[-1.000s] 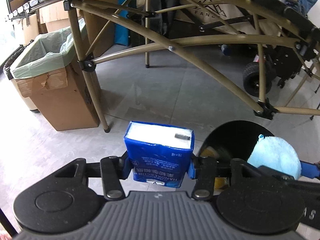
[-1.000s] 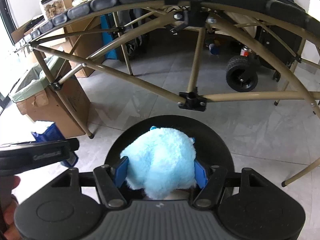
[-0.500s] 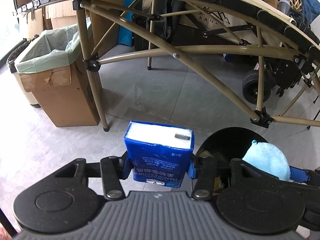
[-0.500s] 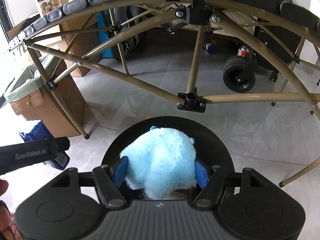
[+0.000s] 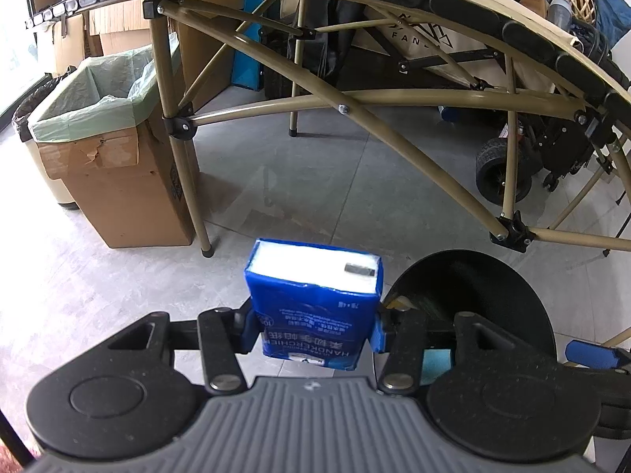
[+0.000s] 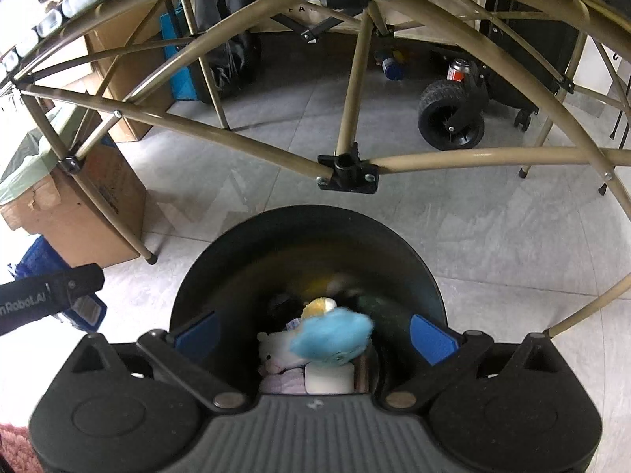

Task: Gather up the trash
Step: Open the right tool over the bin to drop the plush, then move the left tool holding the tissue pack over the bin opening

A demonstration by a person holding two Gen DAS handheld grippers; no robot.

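Progress: the task is judged partly done. A black bin [image 6: 236, 252] stands on the floor directly below the right gripper [image 6: 313, 335] and already holds several discarded items, pale and yellow pieces among them. A blue fluffy item [image 6: 331, 337] is seen blurred inside the bin mouth, apart from both pads, and is judged to be dropping in. One item is still outstanding: a blue tissue pack [image 5: 313, 311], not yet deposited.

Right gripper: the jaws have just been opening and stand spread wide, with nothing pressed between them; the fluffy item is released.

Left gripper [image 5: 313, 329]: it is clenched on the tissue pack, both blue pads bearing against the pack's sides. The pack is held upright above the floor, just beside the bin's rim.

A lined cardboard box [image 5: 118, 193] stands well apart, beyond a table leg [image 5: 185, 173]. Whether more trash remains elsewhere cannot be told.
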